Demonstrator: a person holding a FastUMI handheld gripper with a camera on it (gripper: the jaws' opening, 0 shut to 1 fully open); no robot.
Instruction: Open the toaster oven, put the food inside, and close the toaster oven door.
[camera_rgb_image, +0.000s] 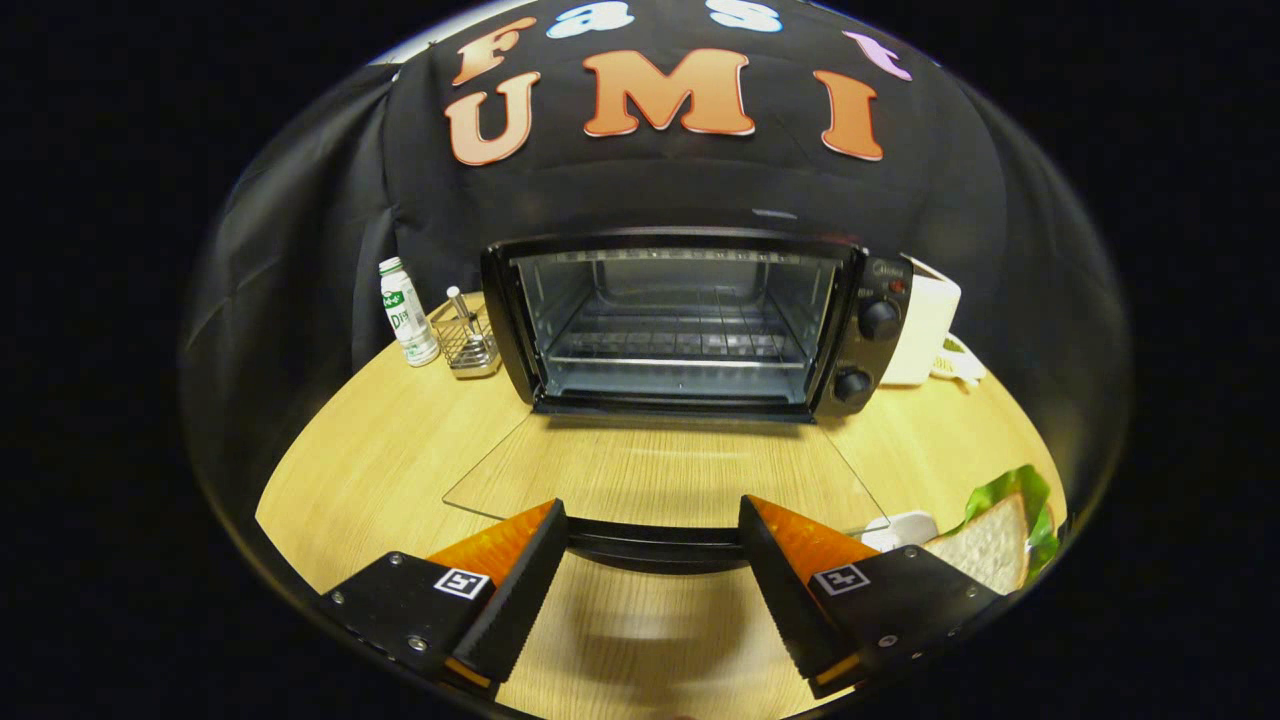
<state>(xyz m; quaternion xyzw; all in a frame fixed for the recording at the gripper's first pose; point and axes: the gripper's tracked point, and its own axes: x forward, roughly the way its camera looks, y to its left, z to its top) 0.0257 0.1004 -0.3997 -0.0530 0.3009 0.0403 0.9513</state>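
Fingers spread wide and empty over the handle of the lowered glass door, toaster oven gaping ahead, sandwich just right (likely snagging the handle when swinging across).

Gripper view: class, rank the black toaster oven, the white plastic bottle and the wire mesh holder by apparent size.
1. Black toaster oven
2. White plastic bottle and wire mesh holder: too alike to rank.

The gripper is open.
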